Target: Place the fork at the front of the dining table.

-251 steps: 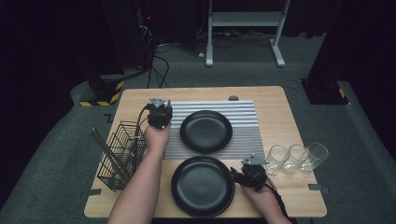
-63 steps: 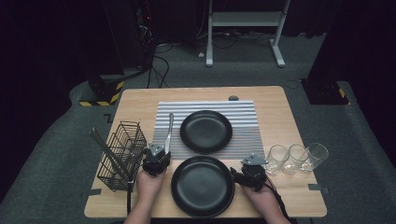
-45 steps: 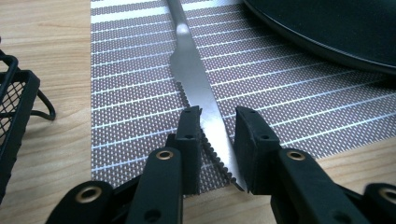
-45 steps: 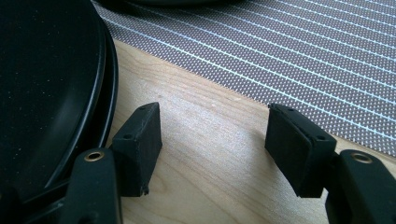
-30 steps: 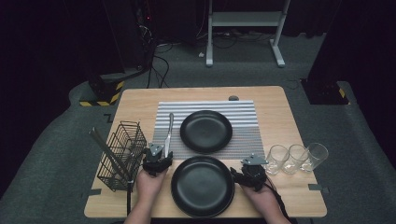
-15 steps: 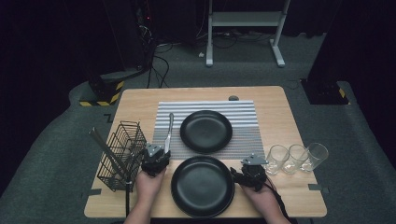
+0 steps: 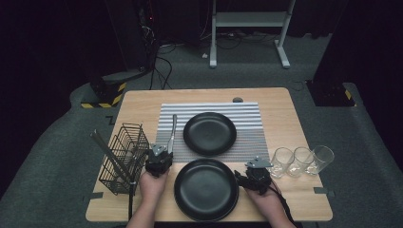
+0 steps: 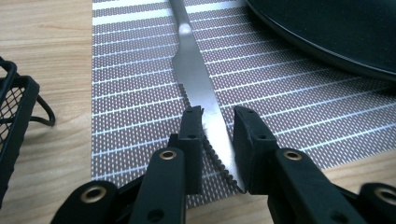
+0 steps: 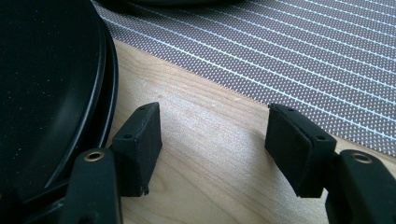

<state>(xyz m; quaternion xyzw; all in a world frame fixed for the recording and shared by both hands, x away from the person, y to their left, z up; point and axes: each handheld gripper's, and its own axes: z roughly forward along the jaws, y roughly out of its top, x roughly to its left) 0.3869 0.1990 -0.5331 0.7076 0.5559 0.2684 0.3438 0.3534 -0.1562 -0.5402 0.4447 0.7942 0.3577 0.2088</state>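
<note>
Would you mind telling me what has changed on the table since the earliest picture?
The left gripper came back from the mat's far corner to the near edge, and a knife now lies on the striped mat, its blade between the open jaws. The right gripper, plates and glasses stayed put.

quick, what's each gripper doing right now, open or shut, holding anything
Left gripper: open, jaws either side of the serrated silver knife lying on the striped placemat, not clamped.
Right gripper: open, holding nothing, beside the near black round plate.
</note>
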